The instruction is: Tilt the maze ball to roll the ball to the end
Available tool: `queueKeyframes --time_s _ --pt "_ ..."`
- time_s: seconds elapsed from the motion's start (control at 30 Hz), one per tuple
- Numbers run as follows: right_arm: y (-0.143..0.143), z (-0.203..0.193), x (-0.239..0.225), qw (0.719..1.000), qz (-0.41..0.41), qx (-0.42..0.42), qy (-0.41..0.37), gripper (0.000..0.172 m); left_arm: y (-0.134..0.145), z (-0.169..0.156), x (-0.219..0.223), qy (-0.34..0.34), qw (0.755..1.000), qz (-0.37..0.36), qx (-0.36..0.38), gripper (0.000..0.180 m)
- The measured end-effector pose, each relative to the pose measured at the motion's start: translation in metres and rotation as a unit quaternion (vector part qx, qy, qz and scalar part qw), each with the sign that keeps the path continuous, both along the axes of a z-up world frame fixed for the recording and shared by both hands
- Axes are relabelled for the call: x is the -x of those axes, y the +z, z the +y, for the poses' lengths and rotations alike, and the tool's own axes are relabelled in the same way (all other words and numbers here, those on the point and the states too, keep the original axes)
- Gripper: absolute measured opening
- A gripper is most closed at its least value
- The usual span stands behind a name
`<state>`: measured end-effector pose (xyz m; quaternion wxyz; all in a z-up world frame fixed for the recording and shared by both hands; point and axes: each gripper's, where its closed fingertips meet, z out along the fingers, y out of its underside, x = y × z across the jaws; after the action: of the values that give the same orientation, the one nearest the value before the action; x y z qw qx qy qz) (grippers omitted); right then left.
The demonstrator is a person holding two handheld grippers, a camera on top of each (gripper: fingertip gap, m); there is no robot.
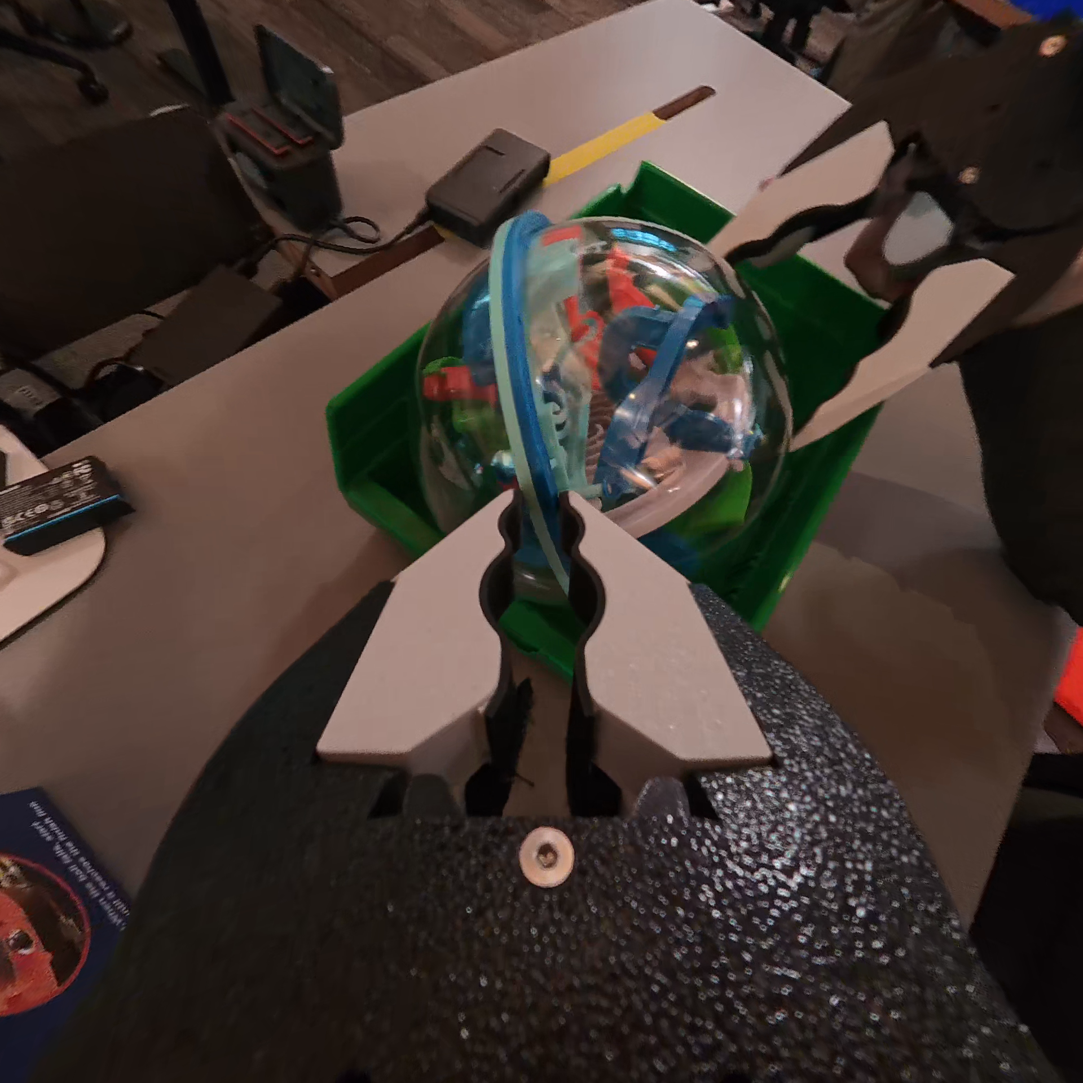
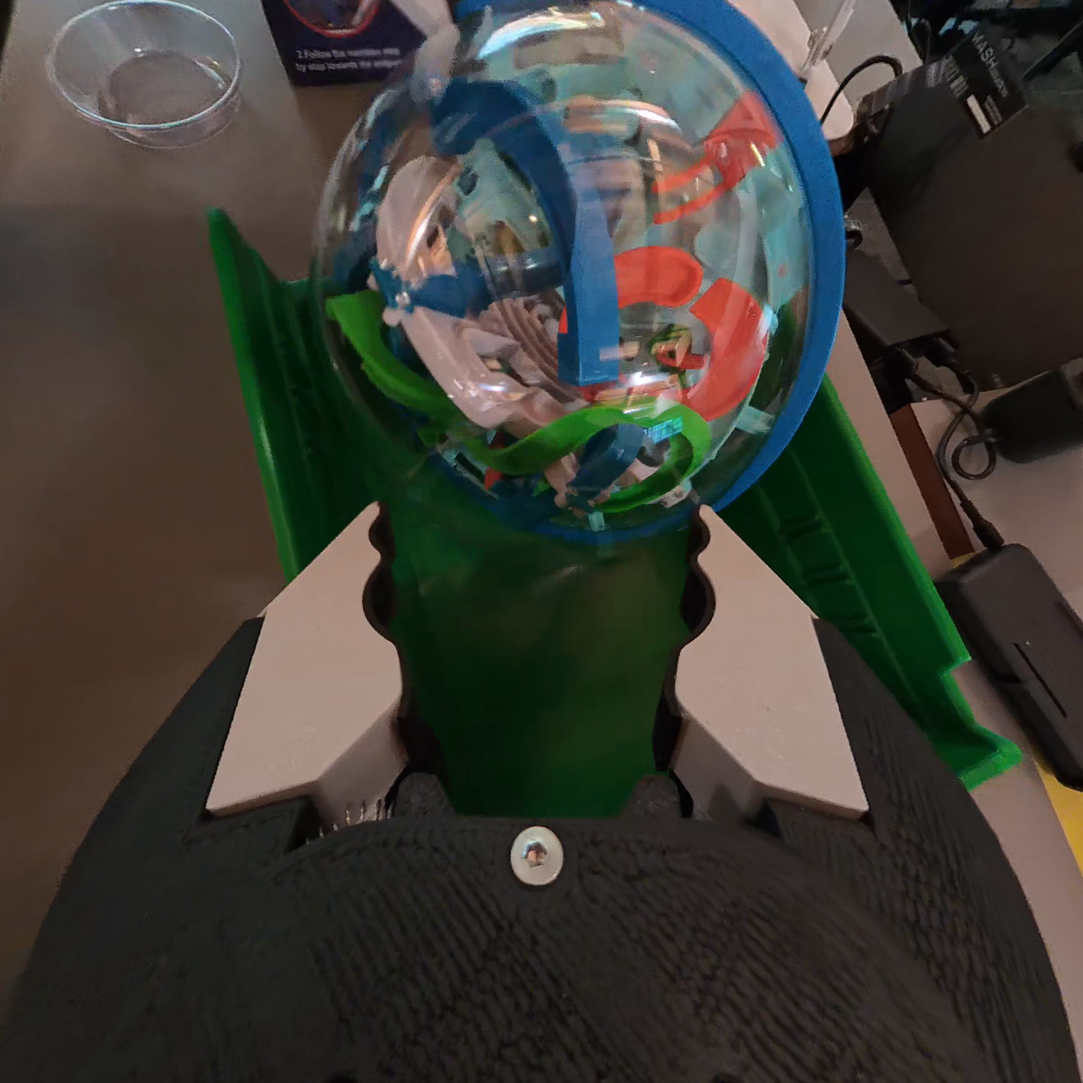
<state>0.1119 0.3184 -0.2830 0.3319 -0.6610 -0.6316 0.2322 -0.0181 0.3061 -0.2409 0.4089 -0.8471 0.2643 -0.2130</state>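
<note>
The maze ball (image 1: pixel 615 363) is a clear sphere with blue, red and green tracks inside and a blue ring (image 1: pixel 516 351) around it. It sits over a green bin (image 1: pixel 375 422) on the table. My left gripper (image 1: pixel 542 498) is shut on the blue ring at the ball's near side. My right gripper (image 2: pixel 539 521) is open, with its fingers wide apart just below the ball (image 2: pixel 557 264). In the left wrist view the right gripper (image 1: pixel 759 343) straddles the ball's far right side. I cannot tell if its pads press on the ball.
A black power adapter (image 1: pixel 489 176) and a yellow tape strip (image 1: pixel 609 143) lie behind the bin. A black box (image 1: pixel 58 504) and a blue booklet (image 1: pixel 47 891) lie to the left. In the right wrist view there is a clear bowl (image 2: pixel 143 76) and black devices with cables (image 2: pixel 996 234). My hands' fingertips stand some 15 centimetres from each other. My left gripper's tips are some 30 centimetres from the clear bowl (image 2: pixel 143 76).
</note>
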Motion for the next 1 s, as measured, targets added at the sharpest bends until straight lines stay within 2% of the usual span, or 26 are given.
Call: queueKeyframes --time_s 0.2,0.4,0.5,0.57,0.73,0.83,1.0 --pt "0.005 0.0 0.001 1.0 0.023 0.009 0.002 0.098 0.0 0.002 0.003 0.002 1.0 -0.016 0.001 0.008" --pt "0.006 0.002 -0.001 0.999 0.029 0.012 0.001 0.103 -0.001 -0.017 -0.004 -0.011 0.999 0.031 0.013 0.01" --pt "0.006 0.003 -0.003 1.0 0.028 0.009 -0.002 0.105 0.0 -0.023 -0.01 -0.016 0.999 0.039 0.016 0.032" --pt "0.005 0.003 -0.003 1.0 0.027 0.009 -0.002 0.105 -0.001 -0.025 -0.014 -0.022 0.999 0.043 0.017 0.038" --pt "0.004 0.003 -0.004 1.0 0.023 0.005 0.0 0.106 -0.007 -0.023 -0.012 -0.022 0.998 0.047 0.031 0.03" --pt "0.005 0.002 -0.005 1.0 0.024 0.005 0.001 0.106 -0.009 -0.022 -0.011 -0.025 0.998 0.048 0.03 0.012" --pt "0.005 0.002 -0.005 1.0 0.022 0.004 0.001 0.106 -0.006 -0.022 -0.016 -0.033 0.999 0.03 0.028 0.012"
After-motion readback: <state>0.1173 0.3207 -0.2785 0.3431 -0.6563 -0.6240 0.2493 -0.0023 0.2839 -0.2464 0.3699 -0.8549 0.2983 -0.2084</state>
